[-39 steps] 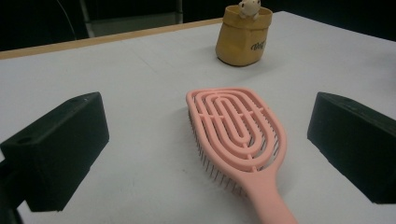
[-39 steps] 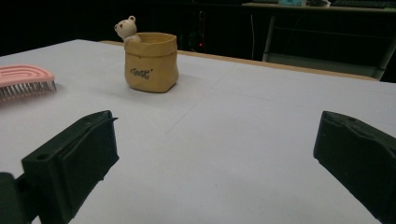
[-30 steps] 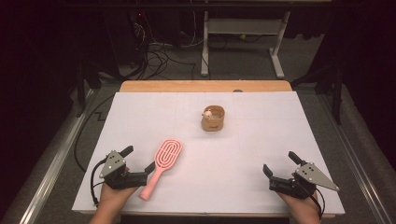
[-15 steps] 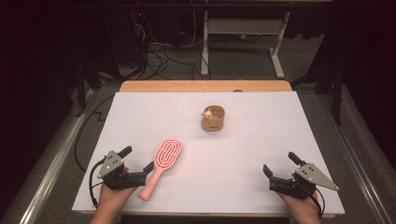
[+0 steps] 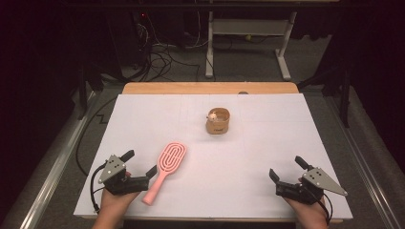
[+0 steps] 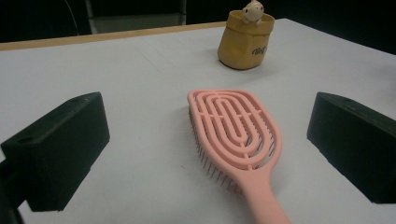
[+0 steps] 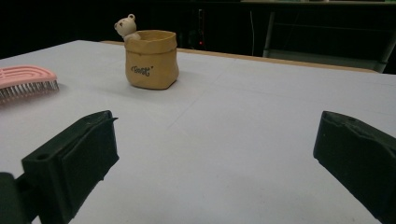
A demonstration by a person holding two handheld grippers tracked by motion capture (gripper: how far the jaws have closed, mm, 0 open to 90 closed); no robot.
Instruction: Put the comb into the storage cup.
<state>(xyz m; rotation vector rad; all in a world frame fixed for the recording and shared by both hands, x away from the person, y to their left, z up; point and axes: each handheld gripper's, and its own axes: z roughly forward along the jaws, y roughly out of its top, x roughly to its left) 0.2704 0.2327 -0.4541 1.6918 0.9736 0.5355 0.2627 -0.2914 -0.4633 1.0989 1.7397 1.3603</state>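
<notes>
A pink hairbrush (image 5: 167,166) lies bristles-down on the white table cover (image 5: 267,143), its handle pointing to the near left. My left gripper (image 5: 140,162) sits just left of the handle, open. In the left gripper view the brush (image 6: 238,135) lies between and ahead of the wide-apart jaws of the left gripper (image 6: 212,121), which touch nothing. A small tan pouch-shaped pot (image 5: 218,120) with a toy bear inside stands mid-table. My right gripper (image 5: 286,168) rests open at the near right and holds nothing. In the right gripper view its jaws (image 7: 215,140) face the pot (image 7: 152,60).
A wooden strip (image 5: 210,88) runs along the table's far edge. Beyond it are a dark floor, cables (image 5: 157,52) and a white desk frame (image 5: 248,33). Metal rails (image 5: 57,162) flank the table on both sides.
</notes>
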